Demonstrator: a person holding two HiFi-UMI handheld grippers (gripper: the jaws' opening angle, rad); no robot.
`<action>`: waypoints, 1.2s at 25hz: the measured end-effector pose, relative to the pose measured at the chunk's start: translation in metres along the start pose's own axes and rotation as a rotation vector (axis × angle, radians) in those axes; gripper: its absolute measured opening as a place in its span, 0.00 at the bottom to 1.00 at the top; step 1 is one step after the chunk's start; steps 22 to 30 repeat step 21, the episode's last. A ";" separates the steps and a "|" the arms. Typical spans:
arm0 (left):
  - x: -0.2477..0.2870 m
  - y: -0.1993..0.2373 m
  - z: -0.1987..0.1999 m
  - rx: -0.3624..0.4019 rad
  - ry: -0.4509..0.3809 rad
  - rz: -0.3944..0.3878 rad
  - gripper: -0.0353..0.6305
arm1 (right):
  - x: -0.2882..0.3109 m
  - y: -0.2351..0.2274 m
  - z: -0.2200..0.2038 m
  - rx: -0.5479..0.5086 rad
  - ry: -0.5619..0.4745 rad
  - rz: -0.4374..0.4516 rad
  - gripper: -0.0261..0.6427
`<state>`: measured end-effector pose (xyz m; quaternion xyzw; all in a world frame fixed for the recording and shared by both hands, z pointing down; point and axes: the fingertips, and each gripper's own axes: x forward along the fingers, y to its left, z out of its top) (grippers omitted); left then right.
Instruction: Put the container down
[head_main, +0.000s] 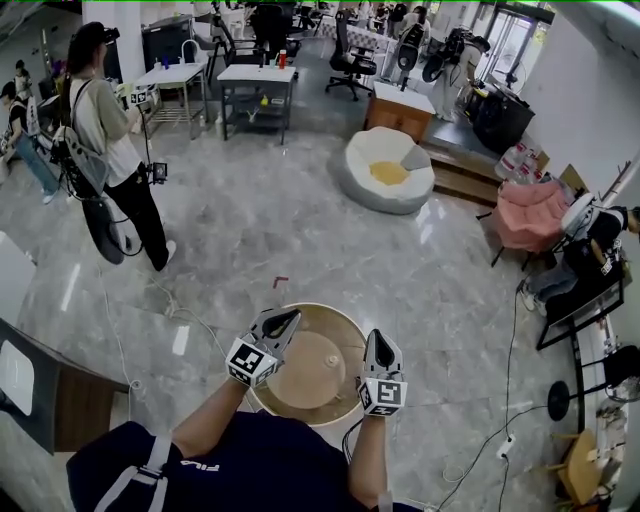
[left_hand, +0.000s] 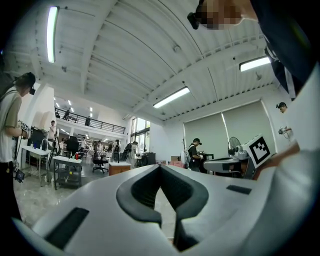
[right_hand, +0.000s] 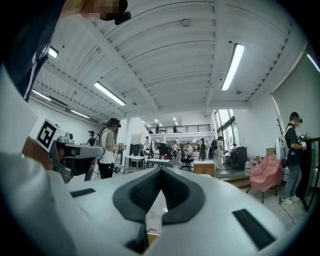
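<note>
We judge the container (head_main: 305, 385) to be stiff and fairly light for its width. It is broad and awkward, though, so it wants a hold on the rim at two opposite sides, kept level as it goes down. A smooth rim pinched by narrow tips could slip or tilt. It is a round, shallow tub, tan inside, with a paler cream rim and wall and a light patch near the middle. It sits just ahead of our body, between the two grippers, over the grey floor (head_main: 300, 220); whether it rests there we cannot tell. The left gripper (head_main: 287, 320) lies over its left rim and the right gripper (head_main: 380, 340) is at its right rim. Both have their jaws closed tip to tip, and we cannot tell whether either truly pinches the rim.
</note>
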<state>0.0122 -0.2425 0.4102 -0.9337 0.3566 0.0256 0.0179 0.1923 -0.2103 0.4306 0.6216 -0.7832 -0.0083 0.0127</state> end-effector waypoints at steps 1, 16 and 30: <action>0.001 0.001 0.000 0.000 0.000 -0.003 0.09 | 0.001 0.000 0.000 -0.002 0.001 0.000 0.08; -0.002 0.003 -0.011 -0.036 0.009 0.015 0.09 | -0.004 0.002 -0.001 -0.038 0.001 0.005 0.08; 0.006 0.007 -0.012 -0.030 0.010 0.026 0.09 | 0.008 -0.002 -0.001 -0.049 -0.002 0.028 0.08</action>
